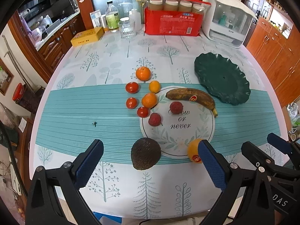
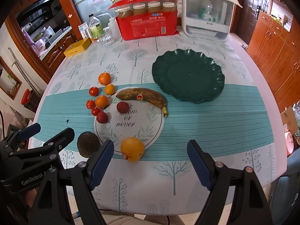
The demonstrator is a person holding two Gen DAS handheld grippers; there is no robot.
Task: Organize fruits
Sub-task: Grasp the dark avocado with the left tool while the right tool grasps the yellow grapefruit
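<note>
Fruit lies loose on the table: a browned banana (image 1: 191, 97) (image 2: 142, 96), several tangerines (image 1: 143, 73) (image 2: 104, 78), cherry tomatoes (image 1: 132, 87) (image 2: 93, 91), two lychees (image 1: 176, 107) (image 2: 122, 107), a dark avocado (image 1: 145, 153) (image 2: 88, 146) and a stickered orange (image 1: 194, 151) (image 2: 132, 149). A dark green scalloped plate (image 1: 222, 78) (image 2: 187, 76) sits empty at the right. My left gripper (image 1: 150, 159) is open above the near edge, the avocado between its fingers' line of sight. My right gripper (image 2: 150, 157) is open, the orange just ahead of its left finger.
At the table's far edge stand a red package with jars (image 1: 172, 21) (image 2: 148, 23), a white appliance (image 1: 227, 18) (image 2: 206, 15), a glass (image 1: 127, 29), bottles (image 1: 112, 16) and a yellow box (image 1: 87, 36) (image 2: 77, 47). Wooden cabinets (image 2: 277, 56) stand to the right.
</note>
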